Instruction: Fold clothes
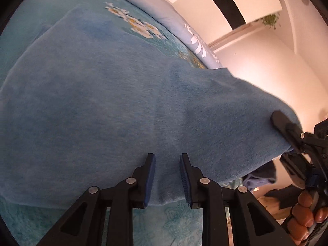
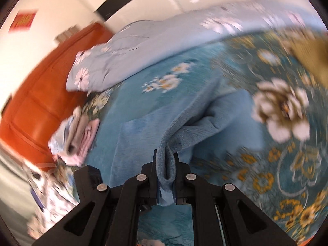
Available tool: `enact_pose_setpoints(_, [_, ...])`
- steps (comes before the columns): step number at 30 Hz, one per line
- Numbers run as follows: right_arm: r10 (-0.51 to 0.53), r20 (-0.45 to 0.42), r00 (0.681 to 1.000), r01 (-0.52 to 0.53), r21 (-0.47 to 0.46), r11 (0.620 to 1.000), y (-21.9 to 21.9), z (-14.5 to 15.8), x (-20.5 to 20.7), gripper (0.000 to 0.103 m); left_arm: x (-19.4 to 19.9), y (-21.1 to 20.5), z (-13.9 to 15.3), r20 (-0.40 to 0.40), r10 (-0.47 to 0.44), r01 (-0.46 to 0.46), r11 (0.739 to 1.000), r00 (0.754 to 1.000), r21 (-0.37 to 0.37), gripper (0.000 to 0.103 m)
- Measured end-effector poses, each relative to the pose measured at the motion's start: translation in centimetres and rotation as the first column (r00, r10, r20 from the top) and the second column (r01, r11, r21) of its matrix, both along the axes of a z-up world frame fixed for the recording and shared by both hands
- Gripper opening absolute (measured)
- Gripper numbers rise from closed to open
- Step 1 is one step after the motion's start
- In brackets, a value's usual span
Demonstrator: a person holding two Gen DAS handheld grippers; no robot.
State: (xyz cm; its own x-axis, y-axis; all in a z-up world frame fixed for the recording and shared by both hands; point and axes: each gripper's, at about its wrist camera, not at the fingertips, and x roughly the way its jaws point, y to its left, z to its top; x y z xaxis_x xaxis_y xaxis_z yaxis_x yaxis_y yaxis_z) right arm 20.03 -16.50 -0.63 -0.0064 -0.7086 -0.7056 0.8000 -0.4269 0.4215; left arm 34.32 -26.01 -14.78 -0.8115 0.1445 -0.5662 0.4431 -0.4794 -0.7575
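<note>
A light blue fleece garment (image 1: 114,106) is spread over the teal flowered bedspread (image 1: 127,20) and fills the left wrist view. My left gripper (image 1: 167,157) has its jaws a hand's width apart with the garment's near edge lying between them; I cannot tell whether they press it. My right gripper (image 2: 165,155) is shut on a bunched edge of the blue garment (image 2: 180,131) and lifts it off the bed. It also shows at the right of the left wrist view (image 1: 287,127), clamped on the garment's corner.
A pale blue flowered quilt (image 2: 143,47) lies at the back of the bed. A stack of folded pink and white clothes (image 2: 75,137) sits at the left by an orange headboard (image 2: 37,94). The bedspread (image 2: 287,164) extends right.
</note>
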Motion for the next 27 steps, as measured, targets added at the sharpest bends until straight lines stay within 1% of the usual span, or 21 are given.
enact_pose_setpoints(2, [0.061, -0.081, 0.995, -0.059, 0.019, 0.998, -1.7, 0.8, 2.2, 0.009, 1.9, -0.8, 0.0, -0.009, 0.016, -0.015, 1.0, 1.0, 0.02, 0.028])
enact_pose_setpoints(4, [0.124, -0.154, 0.98, -0.118, 0.051, 0.992, -3.5, 1.1, 4.6, 0.009, 4.3, -1.8, 0.5, -0.027, 0.052, -0.051, 0.998, 0.998, 0.022, 0.028])
enact_pose_setpoints(6, [0.192, -0.226, 0.955, -0.174, 0.096, 0.98, -5.2, 0.9, 7.0, 0.009, 6.9, -2.9, 1.2, -0.046, 0.095, -0.095, 0.995, 0.994, -0.005, 0.028])
enact_pose_setpoints(7, [0.231, -0.262, 0.937, -0.205, 0.123, 0.971, -6.1, 0.6, 8.4, 0.009, 8.3, -3.6, 1.5, -0.05, 0.124, -0.125, 0.992, 0.991, -0.01, 0.03])
enact_pose_setpoints(8, [0.263, -0.286, 0.922, -0.229, 0.147, 0.962, -6.9, 0.1, 9.5, 0.009, 9.7, -4.4, 1.7, -0.054, 0.154, -0.155, 0.988, 0.987, -0.013, 0.031])
enact_pose_setpoints(10, [0.319, -0.304, 0.898, -0.27, 0.193, 0.943, -8.3, -1.2, 11.4, 0.009, 11.9, -5.7, 1.6, -0.06, 0.203, -0.203, 0.979, 0.977, -0.001, 0.033])
enact_pose_setpoints(12, [0.356, -0.295, 0.887, -0.291, 0.242, 0.926, -9.5, -2.9, 12.7, 0.009, 13.8, -6.9, 1.2, -0.056, 0.25, -0.249, 0.968, 0.967, 0.013, 0.034])
enact_pose_setpoints(15, [0.401, -0.272, 0.875, -0.315, 0.31, 0.897, -11.1, -5.6, 14.3, 0.01, 15.4, -7.9, 0.4, -0.054, 0.285, -0.283, 0.958, 0.957, 0.052, 0.034])
enact_pose_setpoints(18, [0.429, -0.245, 0.87, -0.331, 0.356, 0.874, -11.9, -7.6, 15.1, 0.012, 16.1, -8.3, -0.1, -0.065, 0.293, -0.288, 0.954, 0.954, 0.081, 0.034])
enact_pose_setpoints(21, [0.443, -0.228, 0.867, -0.343, 0.371, 0.863, -12.0, -8.8, 15.4, 0.014, 16.3, -8.5, -0.2, -0.081, 0.286, -0.278, 0.956, 0.955, 0.099, 0.034])
enact_pose_setpoints(22, [0.452, -0.222, 0.864, -0.354, 0.371, 0.859, -11.9, -8.9, 15.4, 0.018, 16.1, -8.6, -0.3, -0.09, 0.283, -0.273, 0.956, 0.955, 0.107, 0.035])
enact_pose_setpoints(23, [0.464, -0.207, 0.861, -0.373, 0.365, 0.853, -11.6, -8.9, 15.4, 0.029, 16.1, -8.6, -0.2, -0.099, 0.278, -0.267, 0.957, 0.956, 0.113, 0.036])
enact_pose_setpoints(24, [0.478, -0.187, 0.858, -0.395, 0.356, 0.847, -11.2, -8.8, 15.3, 0.036, 16.1, -8.6, -0.2, -0.108, 0.272, -0.26, 0.958, 0.956, 0.118, 0.036])
enact_pose_setpoints(25, [0.492, -0.167, 0.855, -0.417, 0.345, 0.841, -10.9, -8.7, 15.2, 0.045, 16.1, -8.6, -0.2, -0.117, 0.267, -0.253, 0.96, 0.957, 0.123, 0.037])
enact_pose_setpoints(26, [0.505, -0.152, 0.85, -0.437, 0.334, 0.835, -10.3, -8.4, 14.9, 0.048, 16.0, -8.6, -0.1, -0.129, 0.256, -0.241, 0.963, 0.958, 0.122, 0.037])
enact_pose_setpoints(27, [0.512, -0.148, 0.846, -0.447, 0.323, 0.834, -9.7, -8.0, 14.5, 0.048, 15.9, -8.5, 0.0, -0.141, 0.244, -0.228, 0.966, 0.959, 0.119, 0.037])
